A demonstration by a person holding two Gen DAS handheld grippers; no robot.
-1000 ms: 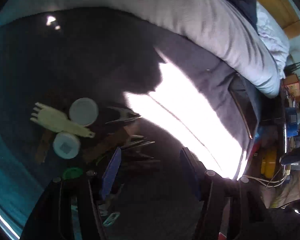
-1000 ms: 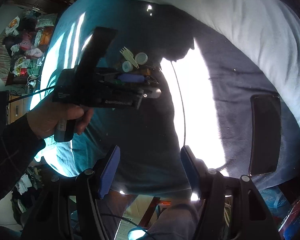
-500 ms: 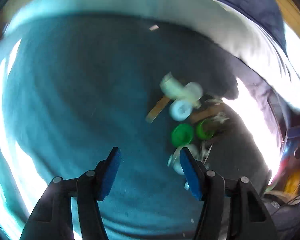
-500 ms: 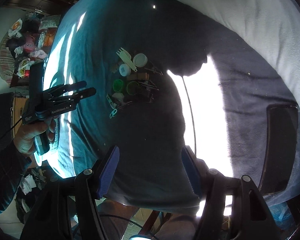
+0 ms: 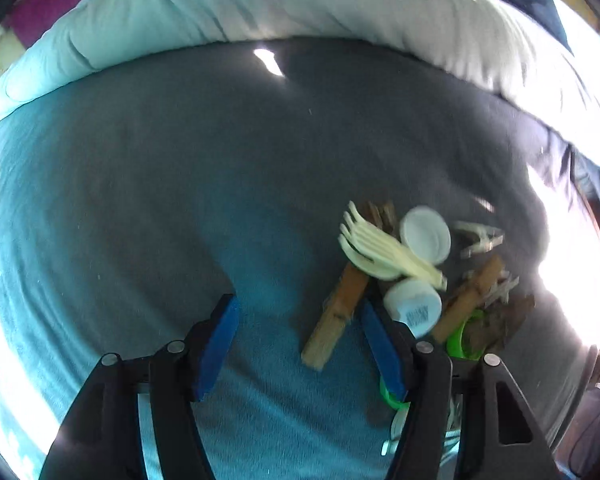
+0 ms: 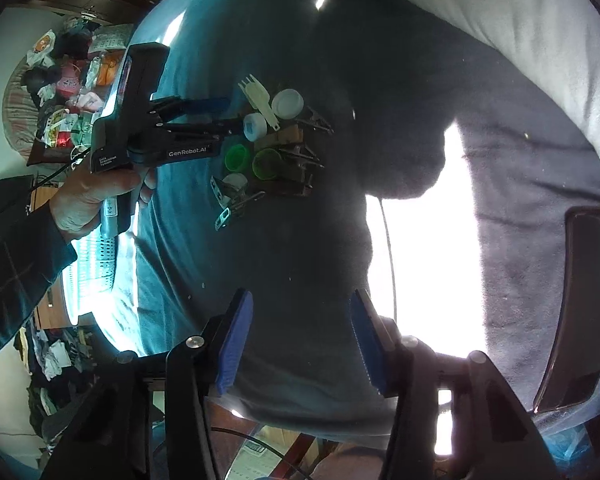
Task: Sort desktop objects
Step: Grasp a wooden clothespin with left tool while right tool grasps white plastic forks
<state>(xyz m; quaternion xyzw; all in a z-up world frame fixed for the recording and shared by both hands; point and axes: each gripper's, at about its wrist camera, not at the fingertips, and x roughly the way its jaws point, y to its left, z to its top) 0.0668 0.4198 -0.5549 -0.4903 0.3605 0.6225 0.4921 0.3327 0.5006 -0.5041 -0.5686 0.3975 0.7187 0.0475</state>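
A: Quick pass. Left gripper [image 5: 300, 336]?

B: Jaws wide, nothing held. Half a second ago it was off to the left of the pile over bare blue cloth [image 5: 140, 220]; now it's back at the pile, right finger [image 5: 382, 354] just beside the wooden clothespin [image 5: 336, 320] and the white cap [image 5: 414, 306].

A: So it swung away and returned?

B: Yes, a second ago it was right on the heap too. No object has left, so I'd judge sorting hasn't really started.

A: Where's the pile?

B: Middle of the cloth, left of the sun patch. Cream fork [image 5: 374, 246] on top, white lid [image 5: 426, 234] just right of it, green caps [image 6: 252, 160] nearer, metal clips [image 6: 236, 200] at the near edge.

A: Right gripper [image 6: 300, 344]?

B: Also wide open, empty, well apart from the pile at the near edge of the cloth. Barely shifted over the second.

A: Next?

B: My guess is the clothespin or the white cap. The pile is tangled, so a grab could drag neighbours.
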